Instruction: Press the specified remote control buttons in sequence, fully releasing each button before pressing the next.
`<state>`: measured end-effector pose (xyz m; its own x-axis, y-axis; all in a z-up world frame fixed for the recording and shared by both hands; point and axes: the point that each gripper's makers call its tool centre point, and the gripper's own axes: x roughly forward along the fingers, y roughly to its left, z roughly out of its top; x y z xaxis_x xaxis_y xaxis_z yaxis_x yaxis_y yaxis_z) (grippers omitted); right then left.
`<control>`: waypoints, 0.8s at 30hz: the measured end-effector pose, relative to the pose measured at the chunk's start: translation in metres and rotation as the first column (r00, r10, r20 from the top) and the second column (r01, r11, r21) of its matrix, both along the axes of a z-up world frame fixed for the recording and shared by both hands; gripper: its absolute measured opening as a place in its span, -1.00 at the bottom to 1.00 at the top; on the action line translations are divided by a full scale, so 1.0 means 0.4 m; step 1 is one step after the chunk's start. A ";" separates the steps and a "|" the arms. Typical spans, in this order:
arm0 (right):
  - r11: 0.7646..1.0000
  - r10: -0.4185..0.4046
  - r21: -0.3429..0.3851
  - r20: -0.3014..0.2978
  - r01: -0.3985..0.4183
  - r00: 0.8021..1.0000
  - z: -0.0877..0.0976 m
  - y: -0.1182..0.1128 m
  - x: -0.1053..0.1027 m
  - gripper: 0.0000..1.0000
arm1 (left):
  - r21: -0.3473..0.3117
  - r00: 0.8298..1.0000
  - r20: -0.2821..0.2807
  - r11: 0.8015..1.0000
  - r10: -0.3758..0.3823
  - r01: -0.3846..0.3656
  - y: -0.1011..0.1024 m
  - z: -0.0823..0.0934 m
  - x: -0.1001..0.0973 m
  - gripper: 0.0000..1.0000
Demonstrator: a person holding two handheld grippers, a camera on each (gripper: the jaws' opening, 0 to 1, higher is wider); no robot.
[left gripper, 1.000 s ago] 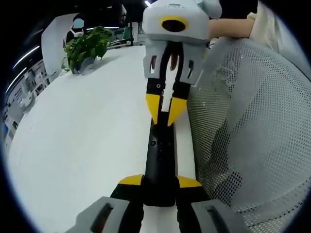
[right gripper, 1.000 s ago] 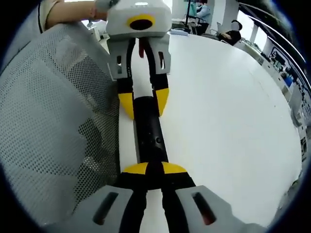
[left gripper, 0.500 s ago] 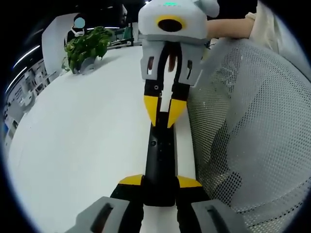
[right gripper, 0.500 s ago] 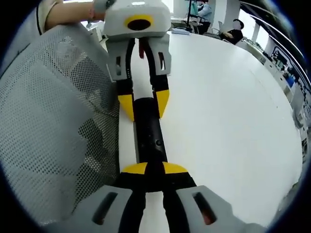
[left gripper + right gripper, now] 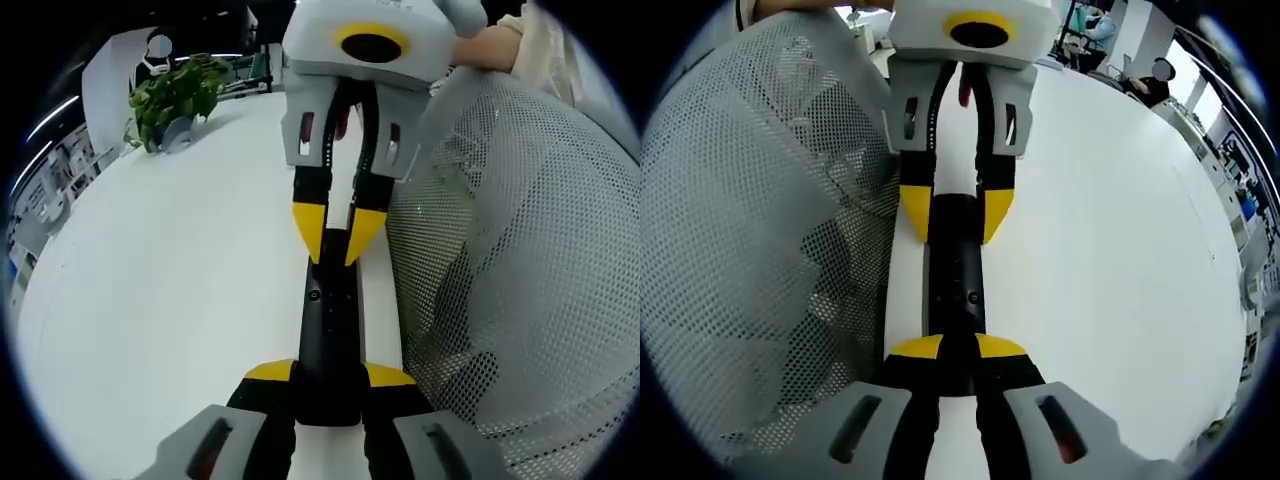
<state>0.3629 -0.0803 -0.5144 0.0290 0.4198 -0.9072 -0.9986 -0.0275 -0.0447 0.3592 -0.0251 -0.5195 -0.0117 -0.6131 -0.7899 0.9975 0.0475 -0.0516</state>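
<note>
Along the white surface (image 5: 180,300) beside a mesh chair back (image 5: 520,300), we saw the black remote control (image 5: 328,335) clamped at its near end by the left tool (image 5: 328,378), while the right tool (image 5: 956,350) pinched its far end.

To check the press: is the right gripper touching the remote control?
Touching. Left gripper view: right gripper tips rest on the remote control.
</note>
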 end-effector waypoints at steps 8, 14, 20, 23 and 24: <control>0.999 -0.005 -0.043 -0.052 0.003 0.999 -0.003 0.003 0.002 -0.81 | 0.004 1.000 -0.002 1.000 0.009 -0.009 -0.001 0.001 -0.001 -0.52; 0.993 -0.011 -0.116 -0.045 0.006 0.999 -0.001 0.003 -0.006 -0.80 | 0.002 1.000 -0.004 1.000 0.012 -0.012 -0.001 0.002 -0.001 -0.52; 0.994 -0.106 -0.013 -0.072 0.105 0.992 0.006 -0.003 -0.002 -0.81 | 0.001 1.000 -0.003 1.000 0.010 -0.010 -0.001 0.002 -0.001 -0.52; 0.982 -0.165 0.078 -0.116 0.175 0.979 0.010 -0.002 0.001 -0.81 | -0.007 1.000 -0.011 1.000 0.020 -0.020 -0.002 0.003 0.000 -0.52; 0.974 -0.177 0.121 -0.131 0.193 0.976 0.011 -0.002 0.003 -0.81 | -0.013 1.000 -0.016 1.000 0.027 -0.027 -0.002 0.004 0.000 -0.52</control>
